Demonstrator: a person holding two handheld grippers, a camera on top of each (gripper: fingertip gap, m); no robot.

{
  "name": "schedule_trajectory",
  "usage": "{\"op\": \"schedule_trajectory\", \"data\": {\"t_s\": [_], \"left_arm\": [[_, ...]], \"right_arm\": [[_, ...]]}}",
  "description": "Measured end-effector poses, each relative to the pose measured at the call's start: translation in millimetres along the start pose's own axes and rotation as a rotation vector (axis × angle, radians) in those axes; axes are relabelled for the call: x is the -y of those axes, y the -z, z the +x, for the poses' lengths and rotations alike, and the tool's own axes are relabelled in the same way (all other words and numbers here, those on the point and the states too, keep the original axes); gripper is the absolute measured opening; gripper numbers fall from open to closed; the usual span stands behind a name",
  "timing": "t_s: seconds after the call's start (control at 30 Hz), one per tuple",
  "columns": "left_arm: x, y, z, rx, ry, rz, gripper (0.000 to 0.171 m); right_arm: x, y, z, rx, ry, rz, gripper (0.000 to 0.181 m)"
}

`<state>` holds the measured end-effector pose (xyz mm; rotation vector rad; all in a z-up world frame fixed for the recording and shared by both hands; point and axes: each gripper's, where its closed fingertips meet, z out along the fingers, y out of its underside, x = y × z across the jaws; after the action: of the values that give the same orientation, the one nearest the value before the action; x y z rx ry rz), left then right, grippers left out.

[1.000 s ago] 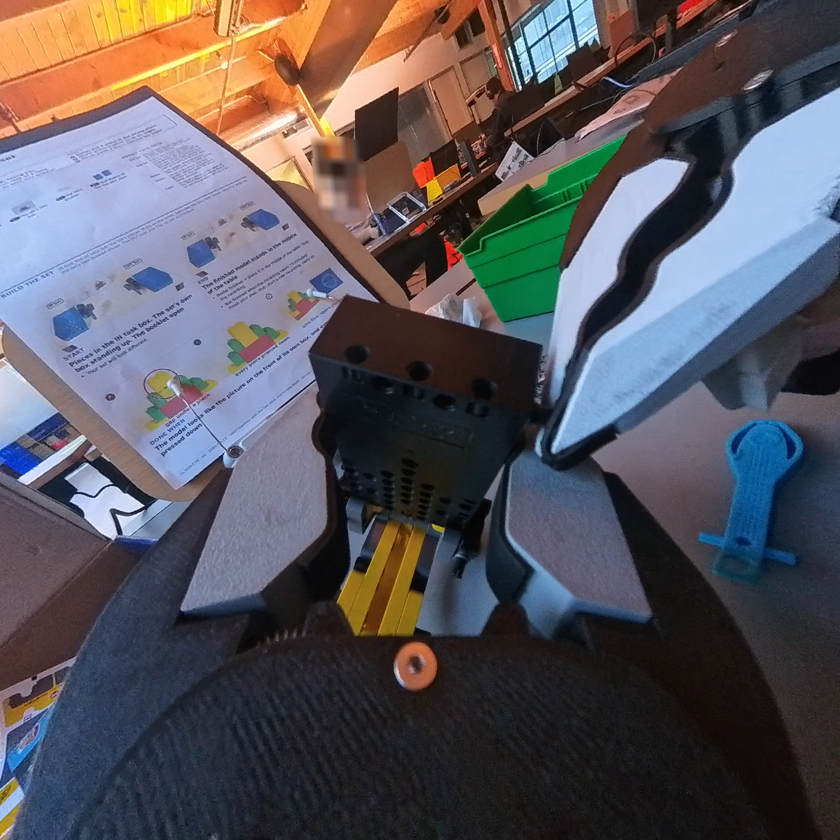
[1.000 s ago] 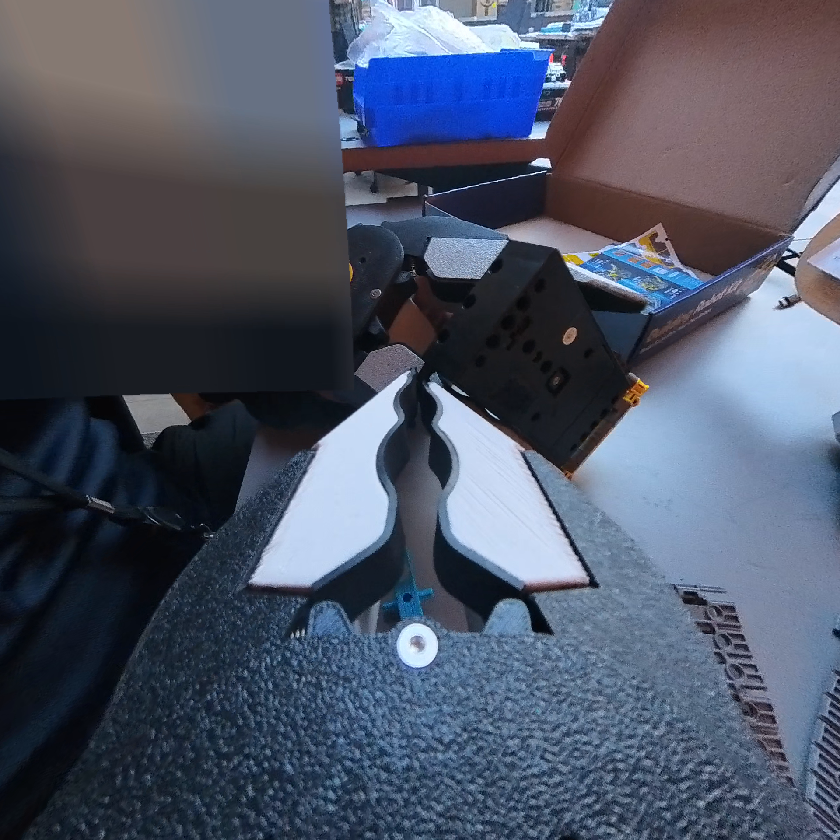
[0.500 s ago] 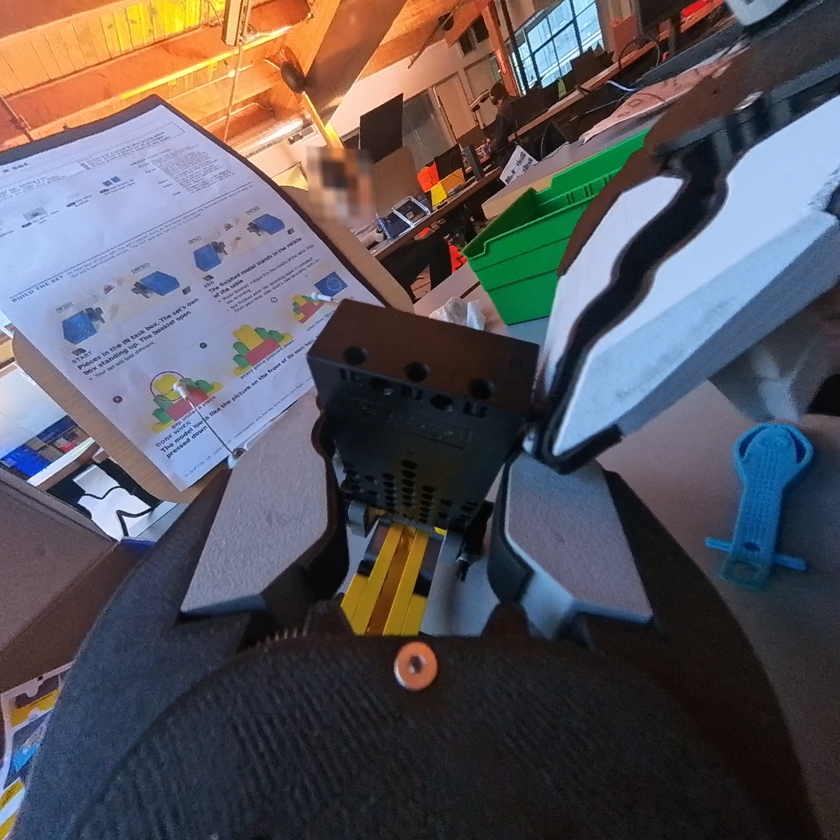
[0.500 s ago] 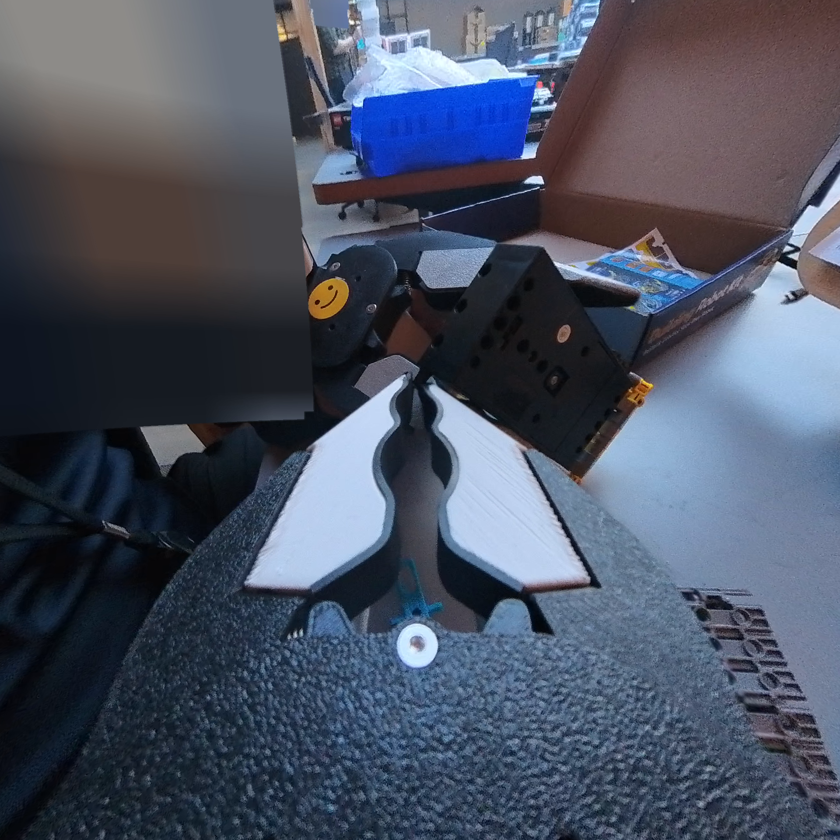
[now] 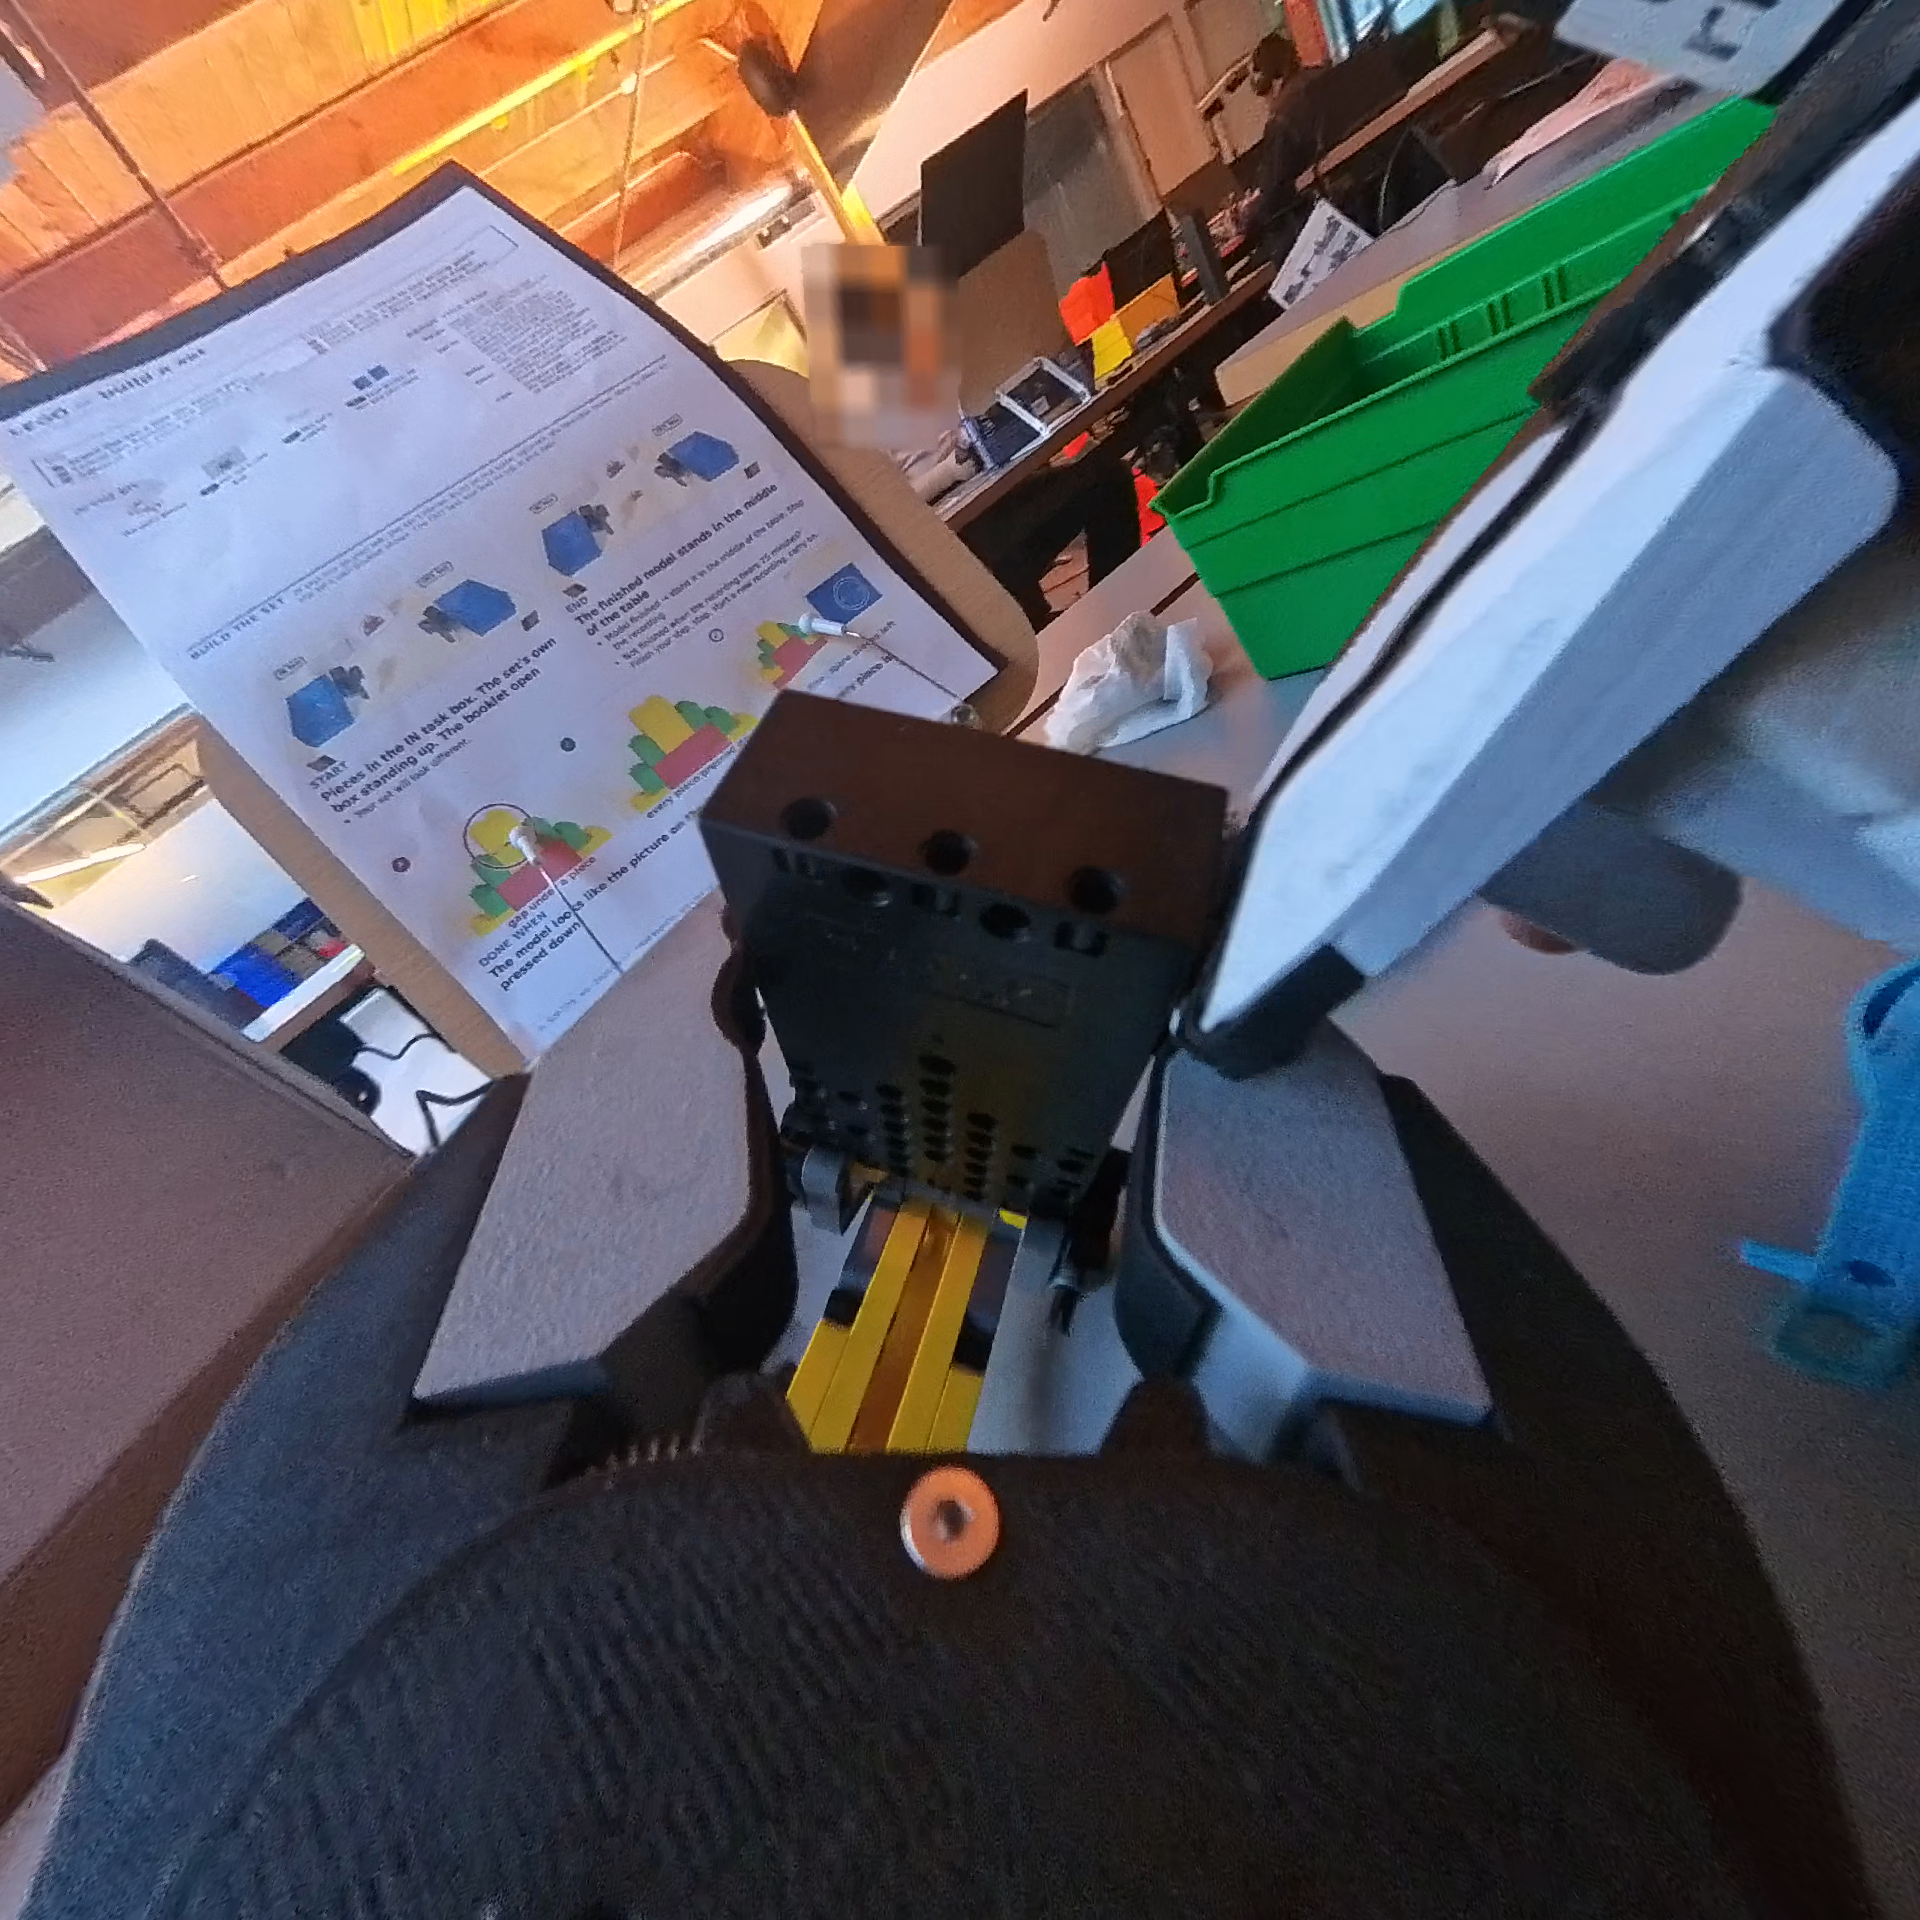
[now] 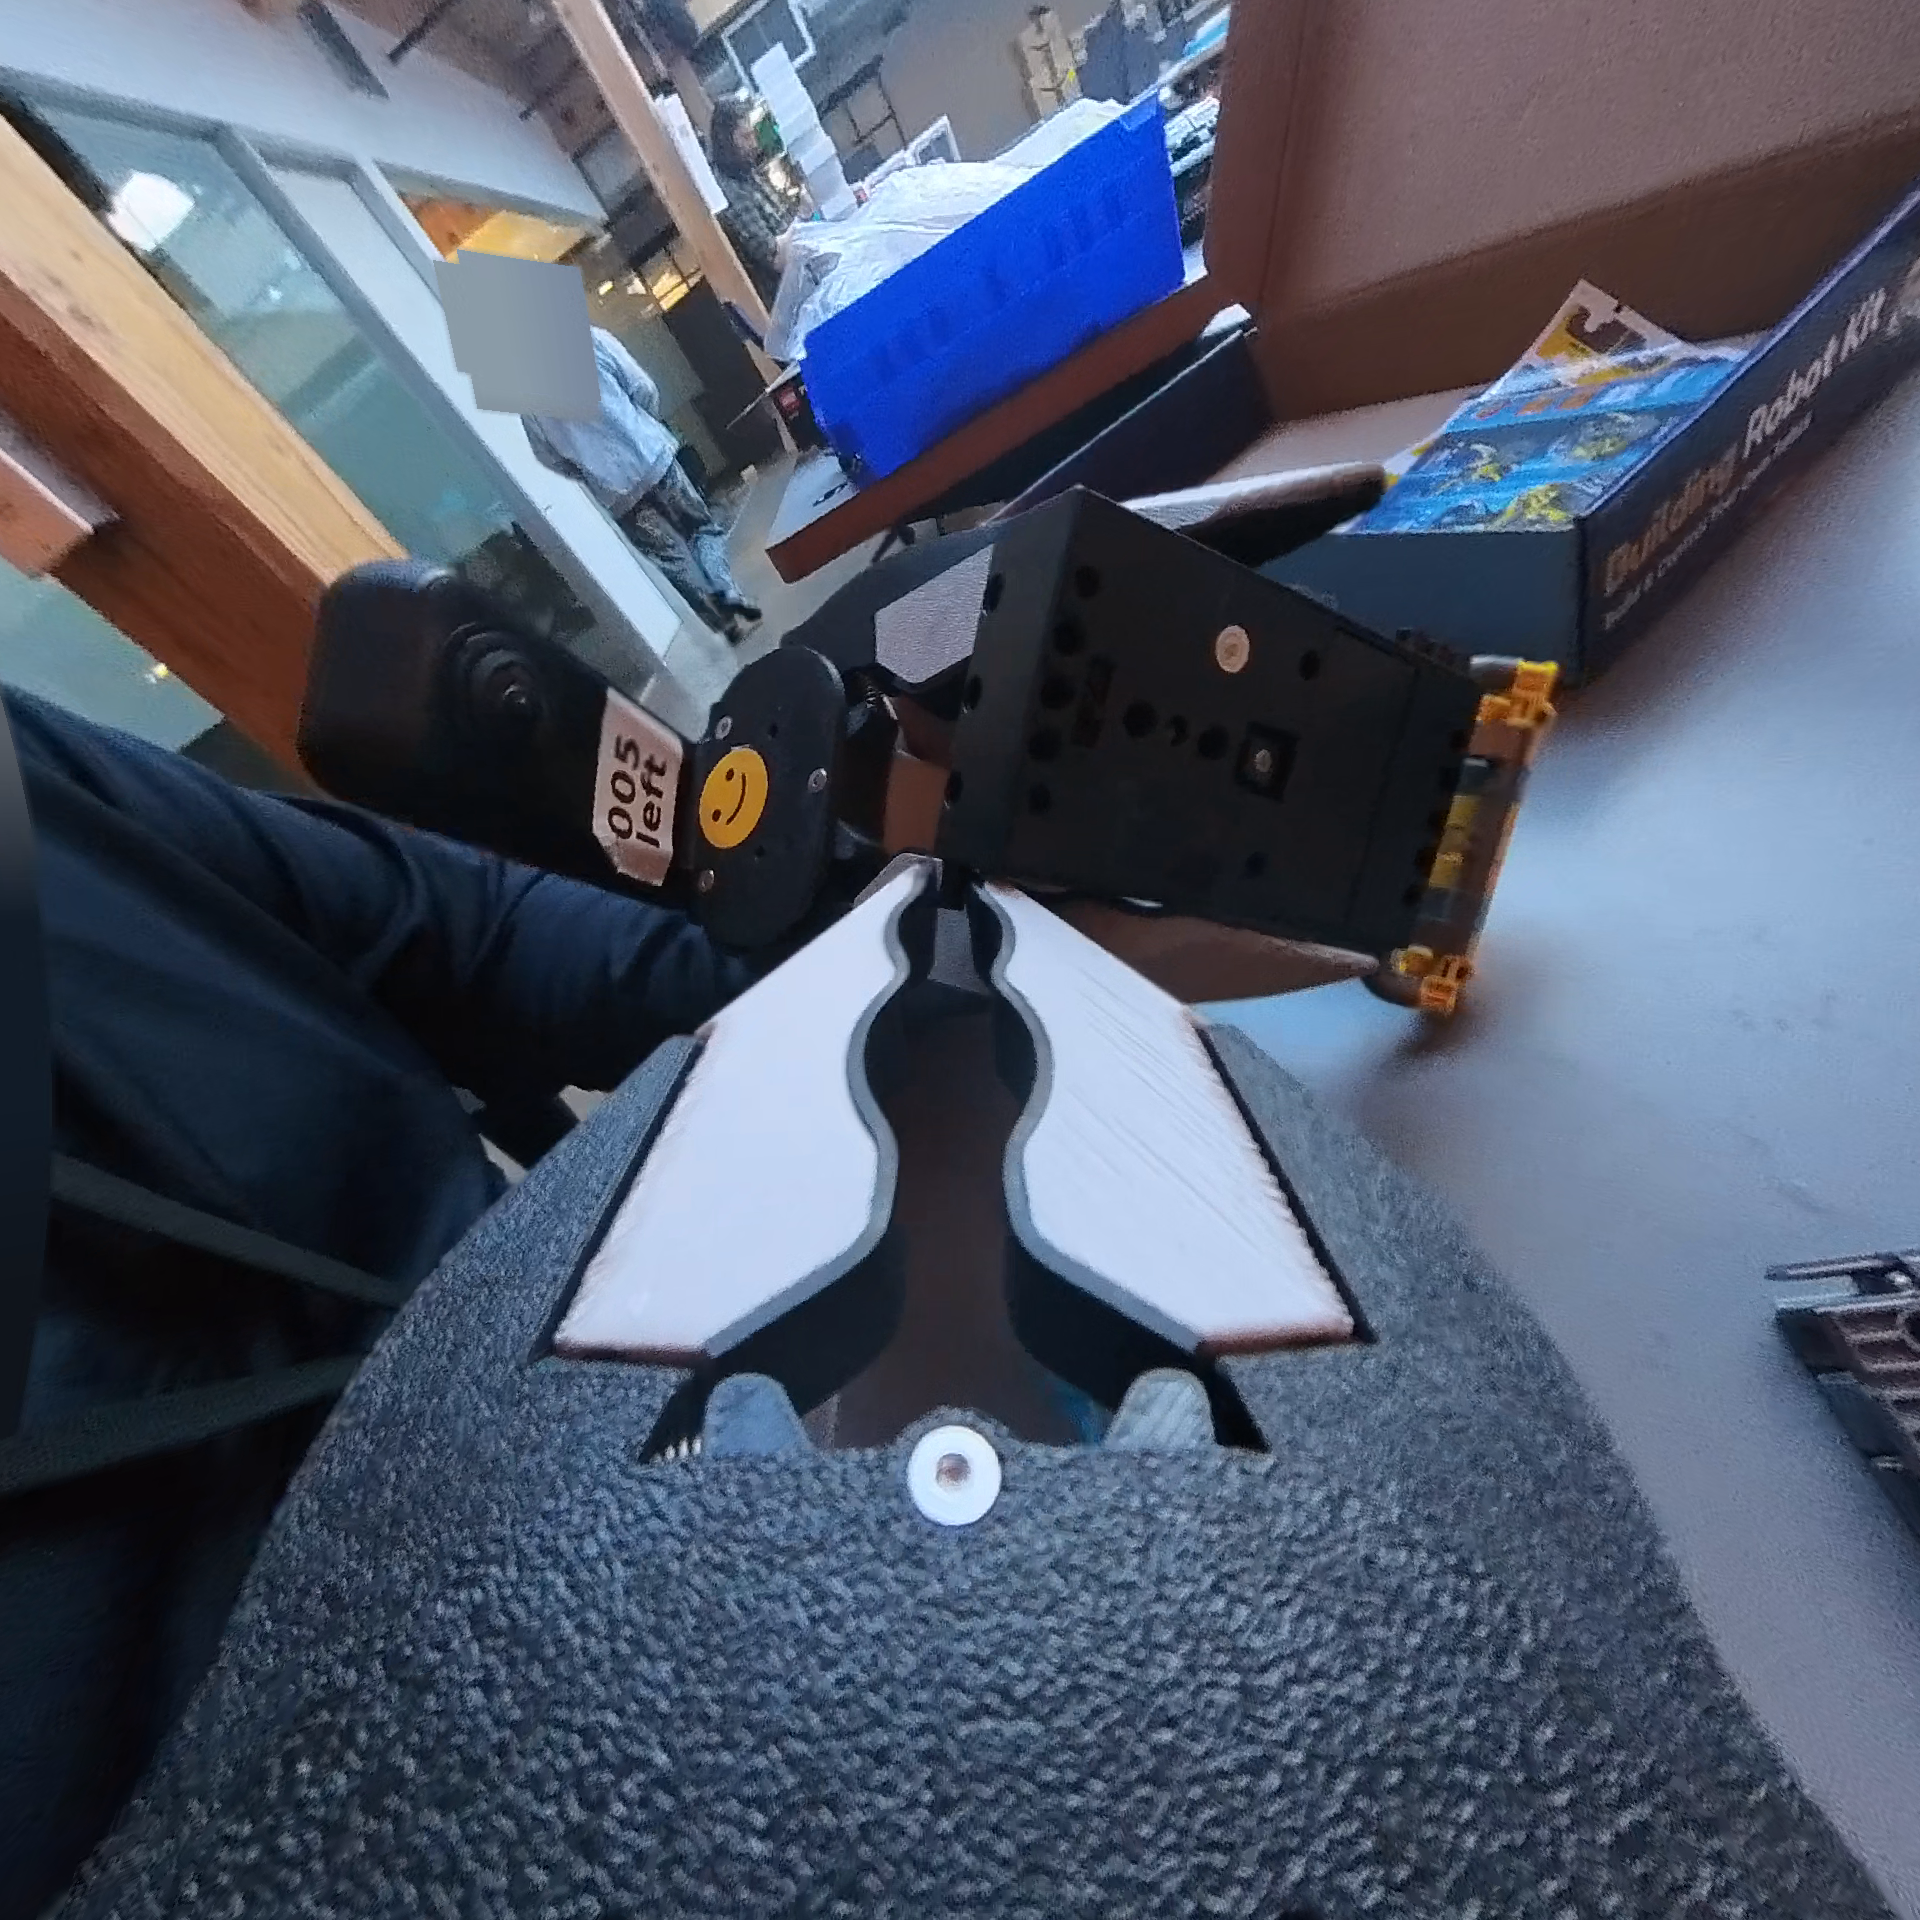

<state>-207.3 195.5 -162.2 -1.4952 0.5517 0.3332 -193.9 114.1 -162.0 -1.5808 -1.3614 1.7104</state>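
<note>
My left gripper (image 5: pixel 961 1049) is shut on a black block (image 5: pixel 966 935) with rows of holes. It holds the block upright in the air, and yellow beams (image 5: pixel 904 1320) are fixed to the block's near end. In the right wrist view the same block (image 6: pixel 1195 748) lies tilted above the table, held by the left gripper (image 6: pixel 997 779). My right gripper (image 6: pixel 940 904) is shut, with its tips against the block's lower corner. A small dark piece shows between the tips; I cannot tell whether it is pinched. The right gripper (image 5: pixel 1236 997) also shows in the left wrist view, beside the block.
A printed instruction sheet (image 5: pixel 468 582) stands behind the block. A green bin (image 5: pixel 1403 488) and crumpled white paper (image 5: pixel 1127 675) lie beyond it, and a blue plastic tool (image 5: pixel 1860 1174) lies to the right. An open kit box (image 6: pixel 1714 499), a blue bin (image 6: pixel 987 301), a dark gridded part (image 6: pixel 1860 1351) and a dark sleeve (image 6: pixel 312 935) are nearby. Some 8 centimetres of space lies between my two pairs of fingers.
Both grippers have lifted and turned together with the block. The block now lies flatter in the right wrist view. The right tips have stayed at its corner.
</note>
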Motion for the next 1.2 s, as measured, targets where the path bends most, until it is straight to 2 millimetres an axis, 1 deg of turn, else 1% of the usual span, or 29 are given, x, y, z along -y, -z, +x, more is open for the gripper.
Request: {"op": "schedule_trajectory", "data": {"t_s": [0.1,0.2,0.3,0.37,0.5,0.67,0.9,1.2], "left_arm": [[0.1,0.6,-2.3,0.021,-0.008,-0.009,0.075],[-0.1,0.6,-3.8,0.022,0.005,-0.009,0.075],[1.7,1.2,2.5,-0.021,0.033,0.012,0.075],[1.2,0.8,4.3,-0.026,0.02,0.012,0.074],[2.1,1.2,4.0,-0.033,0.051,0.025,0.074],[1.8,1.5,3.4,-0.043,0.067,0.036,0.074],[2.8,1.5,5.5,-0.053,0.063,0.043,0.074],[3.0,1.8,6.0,-0.055,0.061,0.045,0.074]], "right_arm": [[1.3,-0.3,-1.4,0.017,-0.068,0.018,0.002],[3.2,-1.3,-1.6,0.004,-0.075,0.052,0.001],[1.0,0.5,-4.3,0.029,-0.035,0.057,0.0],[-2.3,1.1,-3.1,0.005,0.033,0.029,0.0],[-2.4,1.4,-2.8,-0.032,0.131,-0.008,0.0],[-2.6,0.2,-2.7,-0.065,0.21,-0.03,0.0],[-3.8,1.6,-2.9,-0.1,0.258,-0.032,0.0],[-4.4,2.0,-3.3,-0.114,0.259,-0.013,0.001]]}}
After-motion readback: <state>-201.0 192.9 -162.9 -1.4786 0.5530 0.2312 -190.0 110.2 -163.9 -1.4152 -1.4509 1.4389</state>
